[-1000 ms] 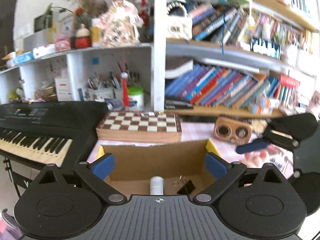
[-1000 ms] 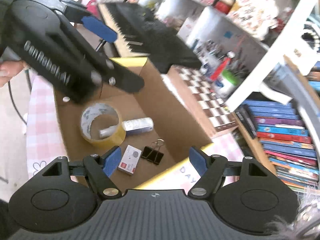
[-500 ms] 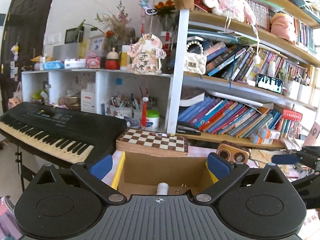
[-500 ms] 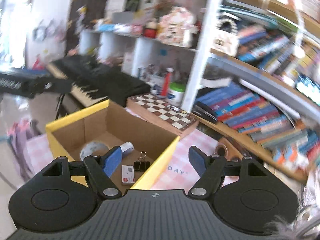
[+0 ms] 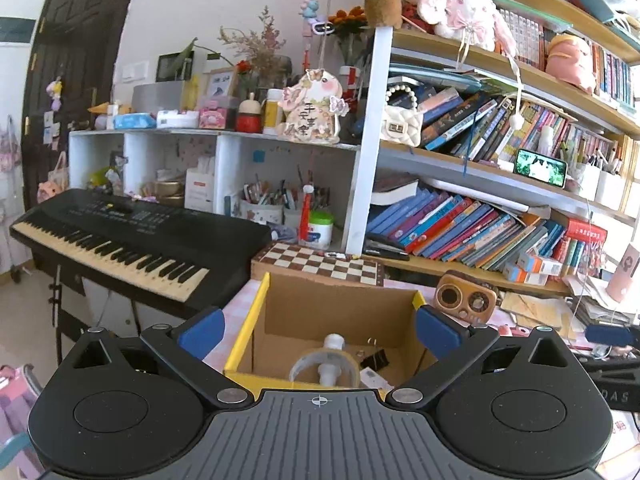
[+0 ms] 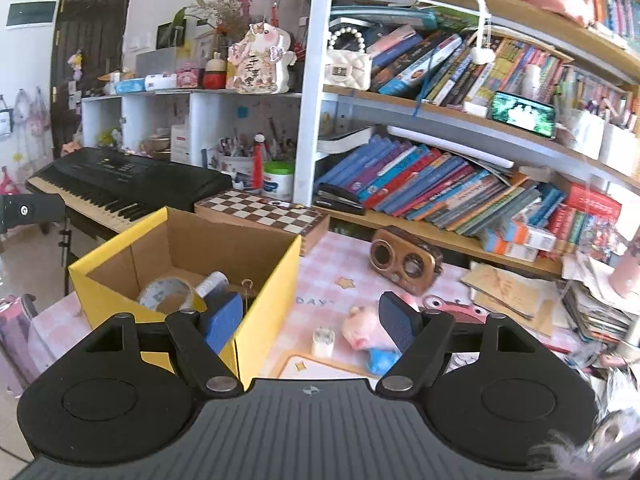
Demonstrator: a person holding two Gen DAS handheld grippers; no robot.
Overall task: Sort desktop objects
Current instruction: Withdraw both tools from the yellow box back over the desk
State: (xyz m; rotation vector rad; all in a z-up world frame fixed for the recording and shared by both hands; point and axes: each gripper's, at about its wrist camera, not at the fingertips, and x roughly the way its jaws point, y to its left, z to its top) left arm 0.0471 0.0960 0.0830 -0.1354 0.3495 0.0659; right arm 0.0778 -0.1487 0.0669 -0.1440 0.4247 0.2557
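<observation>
A yellow-sided cardboard box (image 5: pixel 336 312) stands on the pink checked tablecloth, straight ahead of my left gripper (image 5: pixel 320 330), which is open and empty just short of its near rim. Inside lie a tape roll (image 5: pixel 324 364), a white tube (image 5: pixel 334 342), a black binder clip (image 5: pixel 376 358) and a small white packet (image 5: pixel 374 378). My right gripper (image 6: pixel 310 320) is open and empty, with the box (image 6: pixel 272 296) to its left. A small white pot (image 6: pixel 323 342) and a pink pig toy (image 6: pixel 360 330) lie on the cloth between its fingers, further ahead.
A black keyboard (image 5: pixel 132 236) runs along the left. A chessboard box (image 5: pixel 320 262) sits behind the cardboard box, and a wooden speaker (image 6: pixel 404 260) to its right. Crowded bookshelves (image 6: pixel 440 184) fill the back. Paper piles (image 6: pixel 592 300) crowd the right.
Both grippers have drawn back from the box. The right wrist has rolled upright and swung right, so the box now sits to its left. The left gripper no longer reaches over the box.
</observation>
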